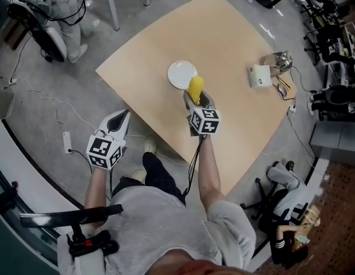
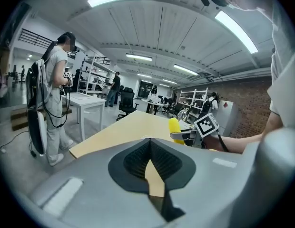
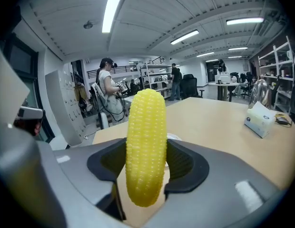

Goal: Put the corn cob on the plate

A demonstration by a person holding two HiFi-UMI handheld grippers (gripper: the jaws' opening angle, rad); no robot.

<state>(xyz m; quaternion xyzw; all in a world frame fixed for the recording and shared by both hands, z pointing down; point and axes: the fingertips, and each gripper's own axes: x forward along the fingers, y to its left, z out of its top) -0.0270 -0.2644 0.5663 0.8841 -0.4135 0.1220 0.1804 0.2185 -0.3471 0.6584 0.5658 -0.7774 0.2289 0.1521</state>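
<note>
A yellow corn cob [image 1: 195, 89] [image 3: 146, 146] stands upright between the jaws of my right gripper [image 1: 197, 100] [image 3: 146, 167], which is shut on it above the wooden table. The white plate [image 1: 181, 74] lies just beyond and left of the cob; in the right gripper view only a sliver of it [image 3: 173, 137] peeks out behind the cob. My left gripper [image 1: 118, 124] [image 2: 149, 161] hangs off the table's near-left edge, jaws shut with nothing in them. From the left gripper view the corn cob [image 2: 174, 126] and the right gripper show at the right.
A tissue box [image 1: 260, 76] [image 3: 259, 119], a shiny metal item [image 1: 281, 60] and small objects lie at the table's [image 1: 223, 33] right side. A person [image 2: 52, 94] with gear stands at far left by a white table [image 2: 85, 99]. Chairs and cables surround the table.
</note>
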